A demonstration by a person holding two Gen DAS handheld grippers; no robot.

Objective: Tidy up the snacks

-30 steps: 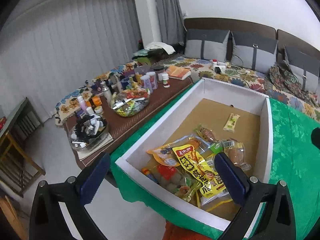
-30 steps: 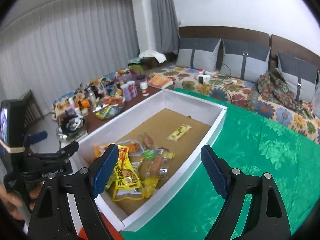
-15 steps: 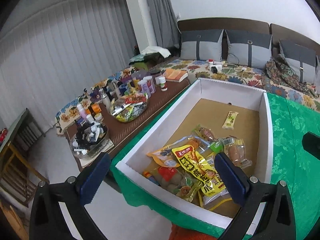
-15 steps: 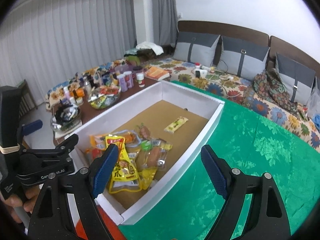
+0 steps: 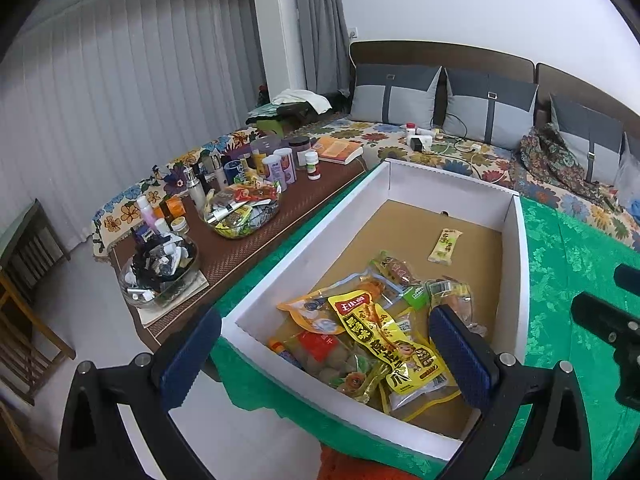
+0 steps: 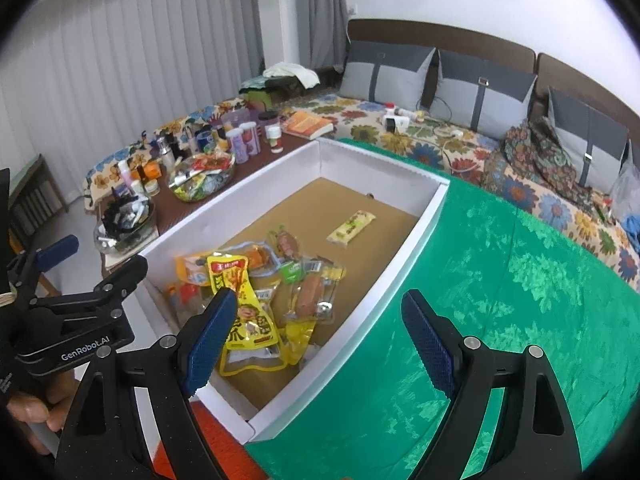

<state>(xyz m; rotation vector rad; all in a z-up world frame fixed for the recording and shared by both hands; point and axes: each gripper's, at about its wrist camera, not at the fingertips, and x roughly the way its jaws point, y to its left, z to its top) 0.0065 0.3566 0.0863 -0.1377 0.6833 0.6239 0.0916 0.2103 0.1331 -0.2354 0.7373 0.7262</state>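
A white-walled box (image 5: pixel 308 240) (image 6: pixel 400 264) with a brown floor sits on the green cloth. Several snack packets lie heaped at its near end, topped by a big yellow packet (image 5: pixel 392 344) (image 6: pixel 244 304). One pale yellow bar (image 5: pixel 445 246) (image 6: pixel 351 227) lies alone at the far end. My left gripper (image 5: pixel 326 356) hangs open above the box's near left corner, holding nothing. My right gripper (image 6: pixel 318 344) hangs open over the box's near right wall, also empty. The left gripper's body (image 6: pixel 72 320) shows at the left of the right wrist view.
A brown side table (image 5: pixel 280 216) left of the box carries bottles, jars and two glass bowls (image 5: pixel 244 212) full of small items. Green cloth (image 6: pixel 500 280) spreads right of the box. A sofa (image 5: pixel 460 140) with grey cushions runs along the back wall.
Both views have shifted slightly: the box and snacks sit a little closer and lower in the frames. Both grippers stay open and nothing in the box has moved.
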